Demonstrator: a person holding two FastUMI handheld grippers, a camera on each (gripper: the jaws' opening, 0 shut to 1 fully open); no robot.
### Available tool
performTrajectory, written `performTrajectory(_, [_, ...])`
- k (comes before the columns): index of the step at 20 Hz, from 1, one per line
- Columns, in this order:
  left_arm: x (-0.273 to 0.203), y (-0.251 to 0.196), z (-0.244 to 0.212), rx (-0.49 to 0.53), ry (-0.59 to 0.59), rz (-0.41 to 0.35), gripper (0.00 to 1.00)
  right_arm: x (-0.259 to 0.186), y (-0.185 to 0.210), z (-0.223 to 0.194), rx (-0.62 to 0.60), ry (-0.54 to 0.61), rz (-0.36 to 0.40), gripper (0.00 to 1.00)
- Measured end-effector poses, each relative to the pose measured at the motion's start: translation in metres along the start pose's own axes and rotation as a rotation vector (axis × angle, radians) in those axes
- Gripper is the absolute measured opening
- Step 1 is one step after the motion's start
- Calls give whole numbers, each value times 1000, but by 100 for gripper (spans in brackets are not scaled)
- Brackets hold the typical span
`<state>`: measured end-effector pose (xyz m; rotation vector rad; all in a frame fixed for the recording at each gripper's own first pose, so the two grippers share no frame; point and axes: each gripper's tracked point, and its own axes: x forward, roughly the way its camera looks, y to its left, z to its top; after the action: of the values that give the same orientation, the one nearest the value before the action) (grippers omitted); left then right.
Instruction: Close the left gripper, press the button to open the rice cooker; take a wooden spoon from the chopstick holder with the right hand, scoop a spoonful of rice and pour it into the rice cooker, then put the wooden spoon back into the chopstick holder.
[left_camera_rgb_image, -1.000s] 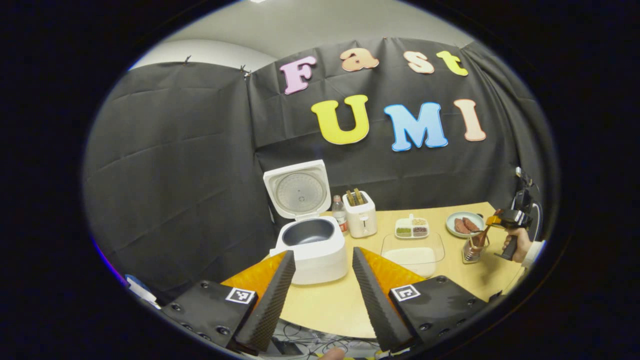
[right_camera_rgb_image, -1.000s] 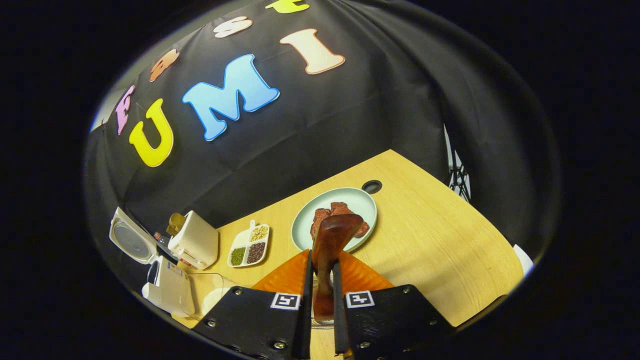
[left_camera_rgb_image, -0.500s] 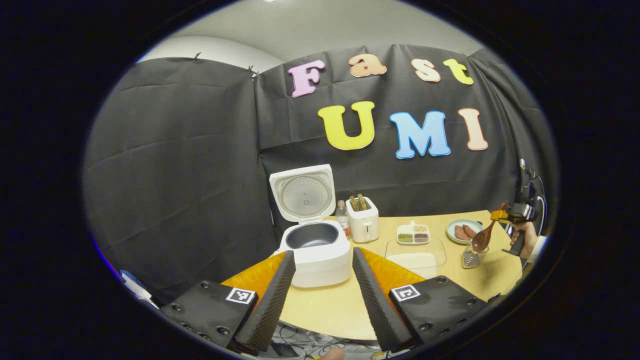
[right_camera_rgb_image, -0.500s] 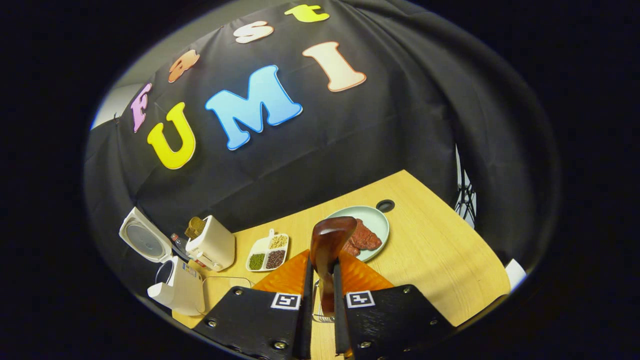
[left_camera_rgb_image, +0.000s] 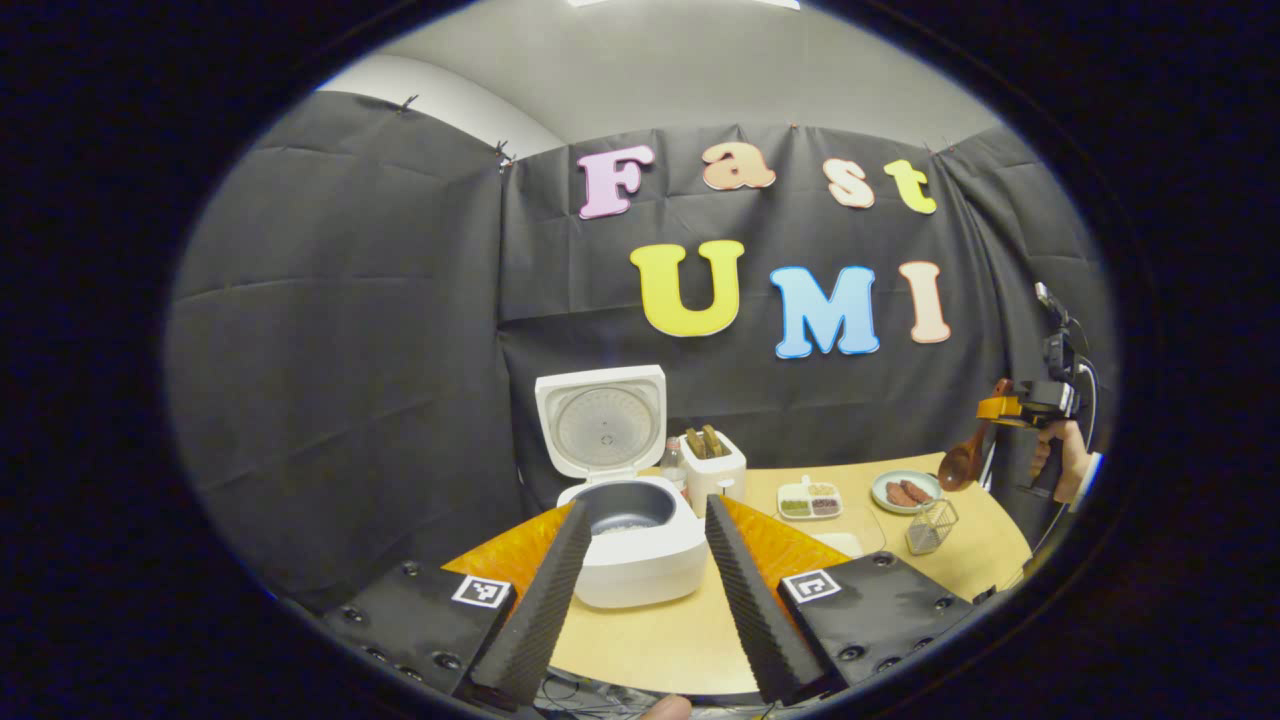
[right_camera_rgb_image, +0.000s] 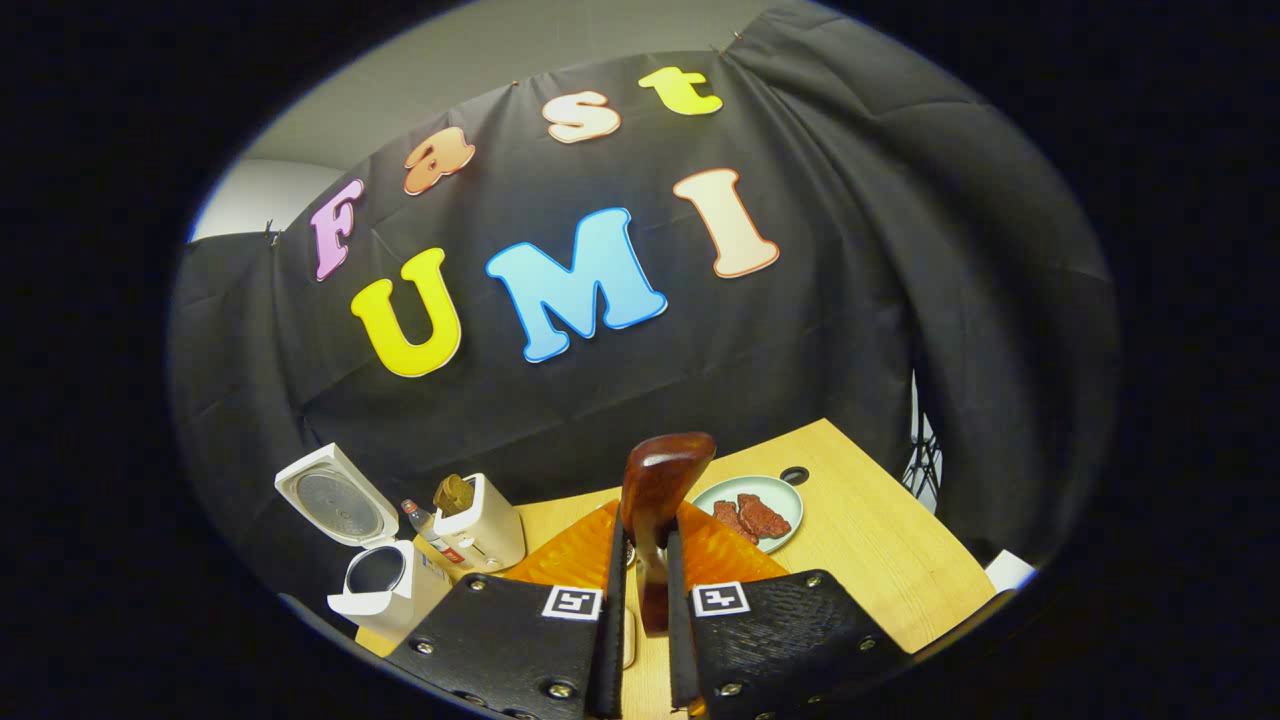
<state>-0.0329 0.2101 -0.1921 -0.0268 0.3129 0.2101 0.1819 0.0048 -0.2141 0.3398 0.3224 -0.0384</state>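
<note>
The wooden spoon (right_camera_rgb_image: 655, 500) is clamped upright in the right claw (right_camera_rgb_image: 640, 600); the rice tray (left_camera_rgb_image: 850, 540) lies below, toward the rice cooker (left_camera_rgb_image: 630, 530). The left claw (left_camera_rgb_image: 640, 590) is held apart.

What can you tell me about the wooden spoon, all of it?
The wooden spoon is dark reddish-brown, glossy wood. The right gripper is shut on its handle, with the handle's rounded end poking up past the fingers. In the left gripper view its bowl hangs down, clear above the wire chopstick holder. Nothing else touches it.
</note>
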Motion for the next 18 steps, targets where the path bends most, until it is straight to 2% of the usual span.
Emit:
performTrajectory(1, [2, 9, 2, -7, -8, -13, 79, -12, 11, 3, -13, -21, -7, 19])
performTrajectory(4, [9, 36, 2, -33, -23, -27, 87, -34, 52, 6, -21, -58, 9, 19])
performTrajectory(8, [12, 68, 7, -49, -44, -15, 86, -35, 102, -19, -36, -31, 63, 19])
performTrajectory(12, [6, 89, 9, -72, -47, 29, 84, -3, 135, -50, -53, 39, 110, 19])
performTrajectory(17, [2, 105, 0, -37, -19, 109, 84, 52, 147, -110, -98, 160, 143, 19])
performTrajectory(18, [2, 107, -2, -31, -10, 128, 84, 64, 148, -123, -97, 192, 149, 14])
